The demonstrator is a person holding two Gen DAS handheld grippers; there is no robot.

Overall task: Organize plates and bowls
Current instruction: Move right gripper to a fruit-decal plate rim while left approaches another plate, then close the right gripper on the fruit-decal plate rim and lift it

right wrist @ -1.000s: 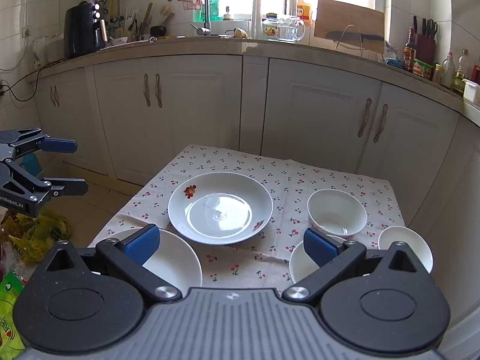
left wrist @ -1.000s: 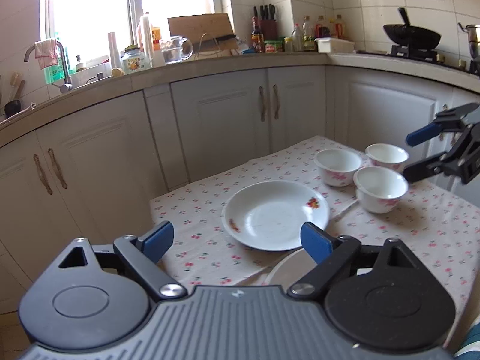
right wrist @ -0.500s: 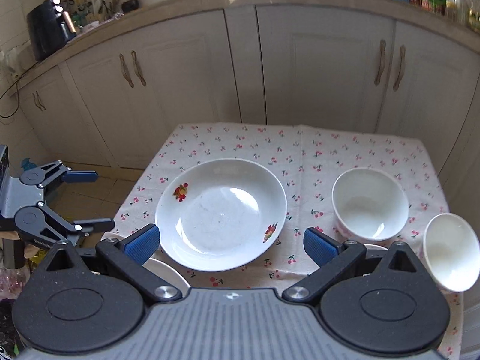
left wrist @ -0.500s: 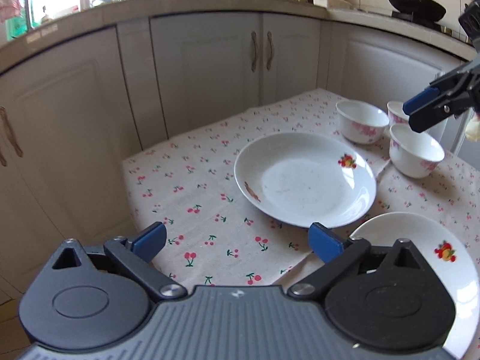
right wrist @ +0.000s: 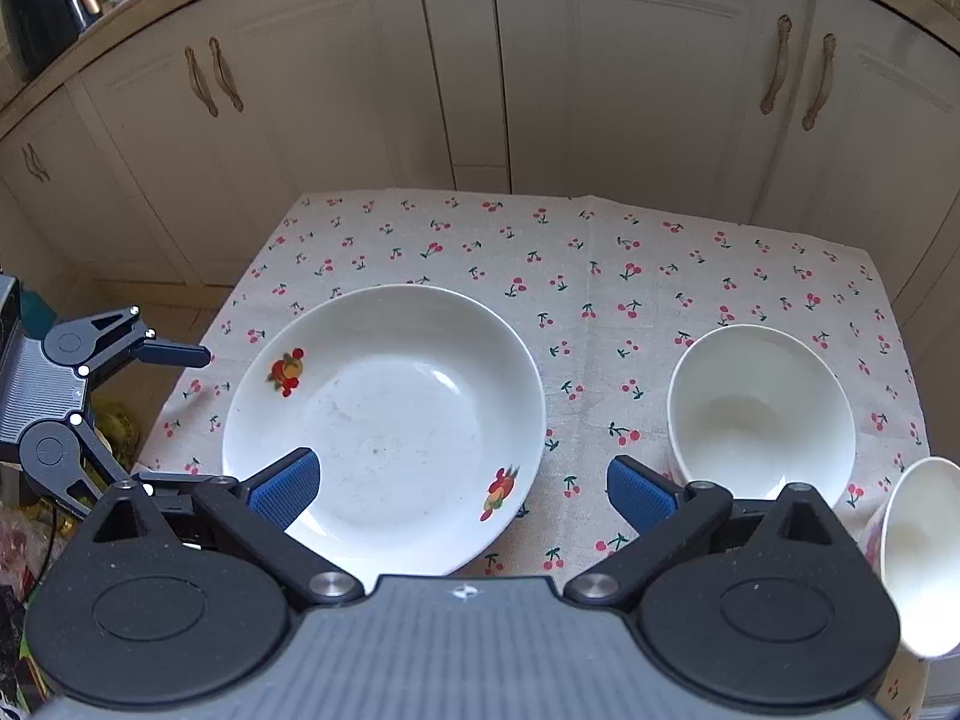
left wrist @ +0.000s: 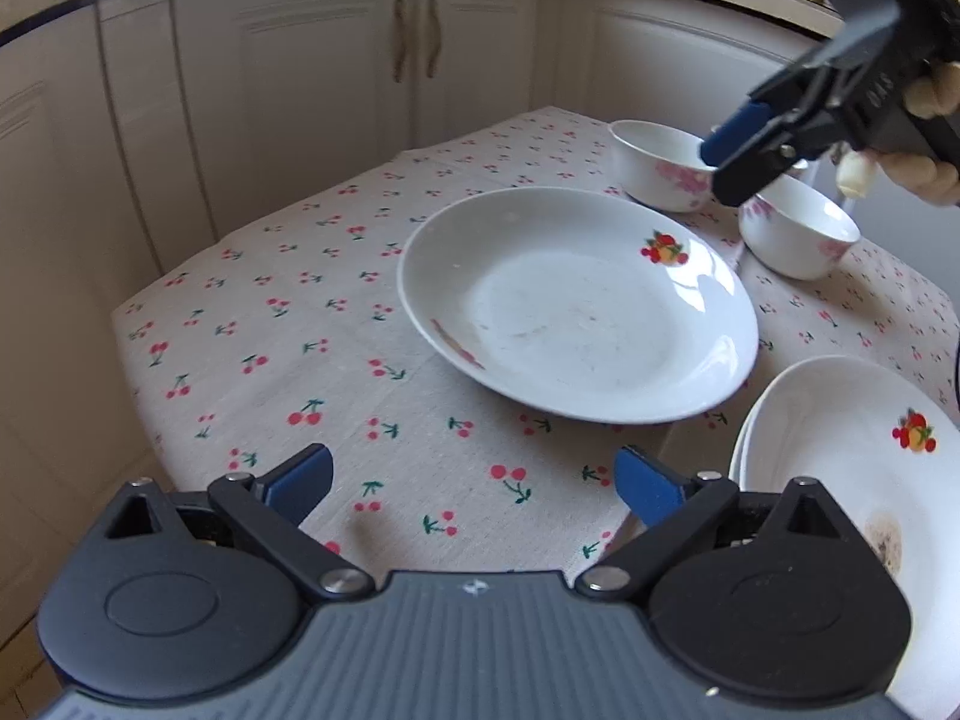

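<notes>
Both hand-held grippers hung over the small table with nothing between their blue pads. From its own camera, the left gripper (left wrist: 474, 483) had its jaws spread wide, tilted down toward the near-left part of the cherry-print tablecloth (left wrist: 288, 330), its pads above bare cloth short of the large plate (left wrist: 576, 306). In the right wrist view the same tool (right wrist: 120, 414) showed at the left edge of the table, level with the plate's left rim, with its two dark arms splayed apart.

Equally wide apart stood the jaws of the right gripper (right wrist: 462, 492), pitched steeply downward over the near edge of the table. Its left pad overlapped the near rim of the large plate (right wrist: 384, 420), and its right pad lay just beside the near-left side of a white bowl (right wrist: 762, 414); whether either pad touched the crockery could not be told. Seen from the left wrist camera, the right gripper (left wrist: 738, 156) came in from the upper right, angled down over the bowls, with the person's fingers (left wrist: 924, 171) wrapped round its handle.

The large plate sat in the middle of the cloth. A second plate (left wrist: 852, 468) lay at the near-right corner, apparently on another beneath it. Two bowls (left wrist: 654, 165) (left wrist: 798, 234) stood beyond it, side by side, and a third bowl (right wrist: 924, 552) showed at the right margin of the right wrist view. White cupboard doors (right wrist: 630, 72) stood behind the table.
</notes>
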